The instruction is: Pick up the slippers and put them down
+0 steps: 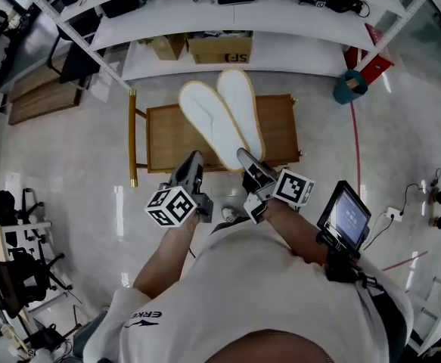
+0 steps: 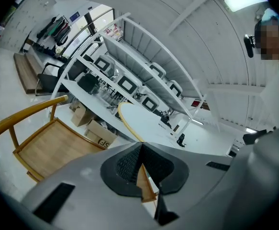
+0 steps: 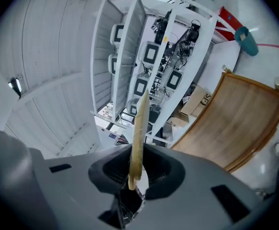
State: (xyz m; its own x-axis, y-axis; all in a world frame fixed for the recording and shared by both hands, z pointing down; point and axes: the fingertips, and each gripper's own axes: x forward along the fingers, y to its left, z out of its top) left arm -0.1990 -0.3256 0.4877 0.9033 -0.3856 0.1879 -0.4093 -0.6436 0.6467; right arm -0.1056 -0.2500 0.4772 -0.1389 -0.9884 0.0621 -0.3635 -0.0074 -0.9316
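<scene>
Two white-soled slippers with tan rims are held up side by side over a wooden chair (image 1: 167, 138). The left slipper (image 1: 205, 119) runs up from my left gripper (image 1: 194, 165), which is shut on its heel end. In the left gripper view the sole (image 2: 144, 123) stretches away from the jaws (image 2: 141, 150). My right gripper (image 1: 246, 161) is shut on the right slipper (image 1: 243, 104). The right gripper view shows that slipper (image 3: 139, 123) edge-on, rising from between the jaws (image 3: 137, 164). The two soles overlap a little near the grippers.
The chair seat (image 2: 53, 147) (image 3: 239, 119) lies just beyond and under the slippers. White shelving (image 1: 228, 21) with cardboard boxes (image 1: 220, 49) stands behind it. A teal bin (image 1: 350, 87) sits at the right, and a tablet (image 1: 345, 216) rides on the person's right forearm.
</scene>
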